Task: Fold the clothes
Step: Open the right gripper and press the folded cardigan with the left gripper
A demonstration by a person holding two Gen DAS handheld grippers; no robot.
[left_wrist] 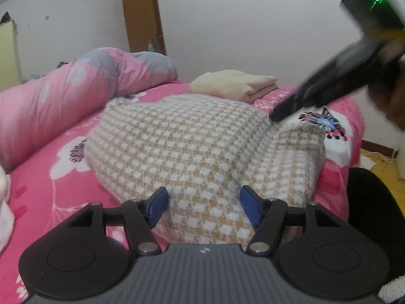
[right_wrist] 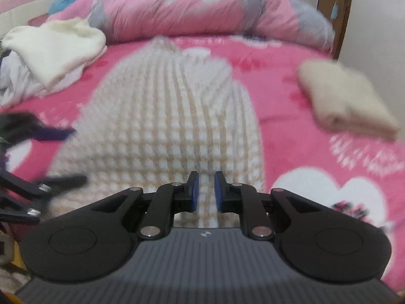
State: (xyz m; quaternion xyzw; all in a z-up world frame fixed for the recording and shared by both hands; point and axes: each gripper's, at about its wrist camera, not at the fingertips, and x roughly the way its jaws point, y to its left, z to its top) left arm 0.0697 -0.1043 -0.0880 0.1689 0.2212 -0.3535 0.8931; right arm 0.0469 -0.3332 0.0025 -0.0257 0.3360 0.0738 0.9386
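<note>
Step in hand: mid-fold of the checked knit garment (left_wrist: 192, 149), I judge; a flap is doubled over at right of the left wrist frame.
My left gripper (left_wrist: 203, 204): released, jaws wide, cloth between the pads but not pinched.
My right gripper (right_wrist: 206, 190): jaws nearly together with a narrow gap; whether cloth is pinched, I cannot tell.
Garment's place: centre of both frames, on the pink floral bedsheet (right_wrist: 316, 157).
Next move: probably a fresh grip on an edge for the next fold.
Done pile: folded cream garment (right_wrist: 346, 96), right of frame.
Waiting: white clothes heap (right_wrist: 55, 50), upper left.
Containers: none visible.
</note>
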